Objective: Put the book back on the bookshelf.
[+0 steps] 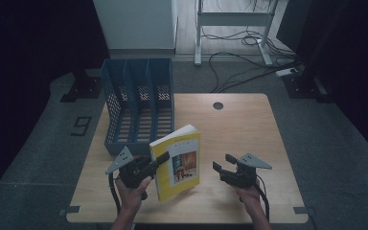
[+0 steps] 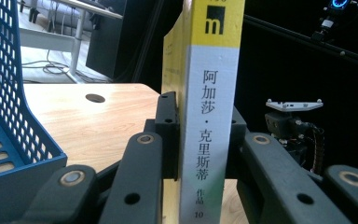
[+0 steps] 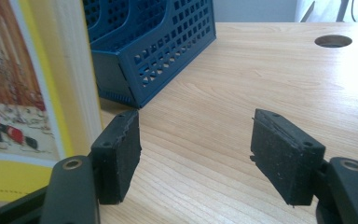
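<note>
High view: the left gripper (image 1: 159, 160) pinches the spine of a yellow book (image 1: 181, 160), holding it upright on the wooden table (image 1: 239, 129) just in front of the blue file rack (image 1: 139, 103). Over to the right, the right gripper (image 1: 223, 163) has its jaws spread apart with nothing between them, near the book's cover but apart from it.

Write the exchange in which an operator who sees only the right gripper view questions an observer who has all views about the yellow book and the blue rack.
Operator: Is anything holding the book at my left?
Observer: Yes, the left gripper is shut on the book at its spine, keeping it upright.
Operator: How many slots does the rack have?
Observer: The rack has three slots, all empty.
</note>
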The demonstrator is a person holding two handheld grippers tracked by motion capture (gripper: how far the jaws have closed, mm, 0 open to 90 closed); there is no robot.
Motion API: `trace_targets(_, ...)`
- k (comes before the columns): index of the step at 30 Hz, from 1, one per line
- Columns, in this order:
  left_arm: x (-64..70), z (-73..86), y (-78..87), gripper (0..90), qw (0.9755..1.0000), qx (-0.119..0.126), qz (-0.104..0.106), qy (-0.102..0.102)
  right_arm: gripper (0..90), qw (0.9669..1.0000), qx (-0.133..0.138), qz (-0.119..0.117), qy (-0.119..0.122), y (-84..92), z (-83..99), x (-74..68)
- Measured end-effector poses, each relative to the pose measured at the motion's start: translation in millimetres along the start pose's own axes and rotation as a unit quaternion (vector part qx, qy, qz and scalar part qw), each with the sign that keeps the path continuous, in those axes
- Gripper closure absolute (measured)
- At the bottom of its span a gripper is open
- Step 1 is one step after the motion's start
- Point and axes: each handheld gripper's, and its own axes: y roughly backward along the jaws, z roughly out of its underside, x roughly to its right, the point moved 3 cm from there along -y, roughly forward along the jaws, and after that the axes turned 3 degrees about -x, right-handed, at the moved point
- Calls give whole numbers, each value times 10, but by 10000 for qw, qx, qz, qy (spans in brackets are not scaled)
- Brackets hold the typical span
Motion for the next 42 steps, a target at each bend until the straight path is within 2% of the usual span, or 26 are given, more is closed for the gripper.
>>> trace_targets(12, -26, -51, 80, 754, 9999, 152, -78, 15, 326, 9997, -187, 173, 6, -60, 74, 71)
trace_targets(23, -51, -134, 220, 754, 9992, 369, -157, 20, 327, 9984, -496, 273, 10, -136, 161, 123)
trace_targets(33, -94, -186, 325, 754, 9983, 522, -250, 47, 323, 9952, -900, 381, -65, -214, 264, 197)
trace_targets(42, -119, -246, 437, 754, 9971, 696, -317, 59, 312, 9895, -1352, 511, 14, -285, 352, 228)
